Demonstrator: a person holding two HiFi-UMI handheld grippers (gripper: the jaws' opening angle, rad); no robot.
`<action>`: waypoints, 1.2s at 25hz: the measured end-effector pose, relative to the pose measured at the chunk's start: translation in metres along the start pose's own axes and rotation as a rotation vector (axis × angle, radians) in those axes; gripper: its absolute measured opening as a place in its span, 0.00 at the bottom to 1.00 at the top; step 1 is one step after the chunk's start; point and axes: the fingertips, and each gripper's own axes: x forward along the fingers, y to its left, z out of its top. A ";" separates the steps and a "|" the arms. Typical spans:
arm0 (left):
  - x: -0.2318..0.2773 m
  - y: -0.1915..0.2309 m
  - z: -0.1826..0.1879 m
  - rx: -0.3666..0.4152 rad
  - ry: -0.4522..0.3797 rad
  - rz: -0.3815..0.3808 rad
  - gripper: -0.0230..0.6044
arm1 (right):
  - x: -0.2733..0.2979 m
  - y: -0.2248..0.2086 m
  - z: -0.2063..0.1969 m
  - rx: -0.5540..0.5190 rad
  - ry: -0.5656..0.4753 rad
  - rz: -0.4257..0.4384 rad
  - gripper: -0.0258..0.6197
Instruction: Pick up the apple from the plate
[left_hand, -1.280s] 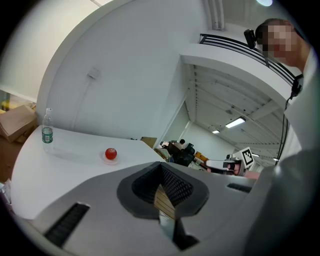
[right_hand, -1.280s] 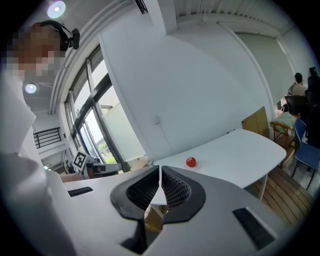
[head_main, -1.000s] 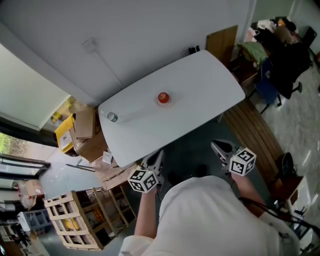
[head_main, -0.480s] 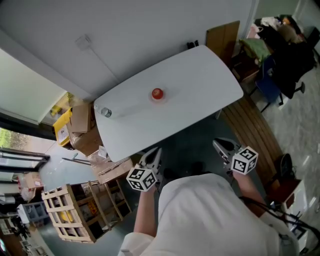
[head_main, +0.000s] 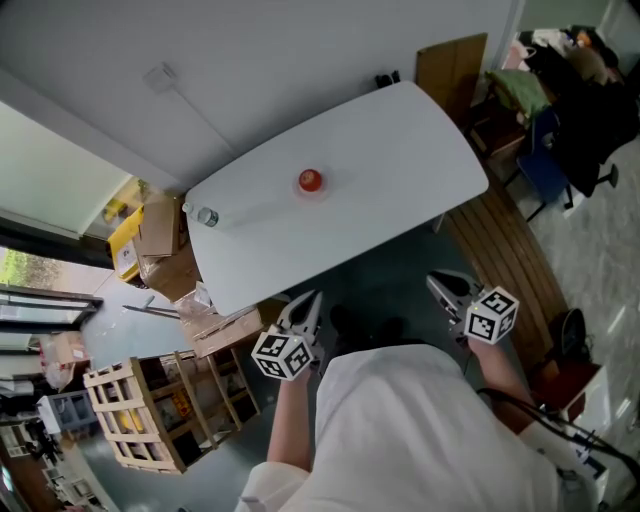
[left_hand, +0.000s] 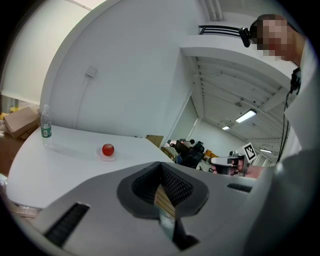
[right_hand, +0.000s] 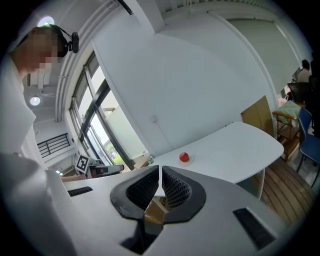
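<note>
A red apple (head_main: 310, 179) sits on a small pale plate (head_main: 311, 192) near the middle of the white table (head_main: 400, 150). Both grippers hang short of the table's near edge, over the floor and well away from the apple. My left gripper (head_main: 308, 303) is shut with nothing in it, and so is my right gripper (head_main: 441, 283). In the left gripper view the apple (left_hand: 107, 149) on its plate (left_hand: 108, 157) lies far ahead beyond the meeting pads (left_hand: 161, 172). The right gripper view shows the apple (right_hand: 184, 157) small and distant.
A clear water bottle (head_main: 207, 216) stands at the table's left end. Cardboard boxes (head_main: 160, 235) and a wooden crate (head_main: 135, 415) lie on the floor to the left. Chairs with clothes (head_main: 560, 90) crowd the right, beside a wooden-slat floor strip (head_main: 510, 260).
Both grippers have edged toward the table, and the table has drifted slightly up and left in the head view. Jaws stay shut; the apple has not moved on its plate.
</note>
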 end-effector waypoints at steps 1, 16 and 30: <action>0.000 0.001 0.000 0.000 0.000 0.003 0.04 | 0.001 -0.001 0.000 0.004 0.001 0.001 0.11; 0.047 0.053 0.036 0.034 0.037 -0.025 0.04 | 0.050 -0.021 0.018 0.039 0.000 -0.056 0.11; 0.091 0.129 0.074 0.085 0.113 -0.126 0.04 | 0.137 -0.028 0.043 0.076 0.006 -0.148 0.11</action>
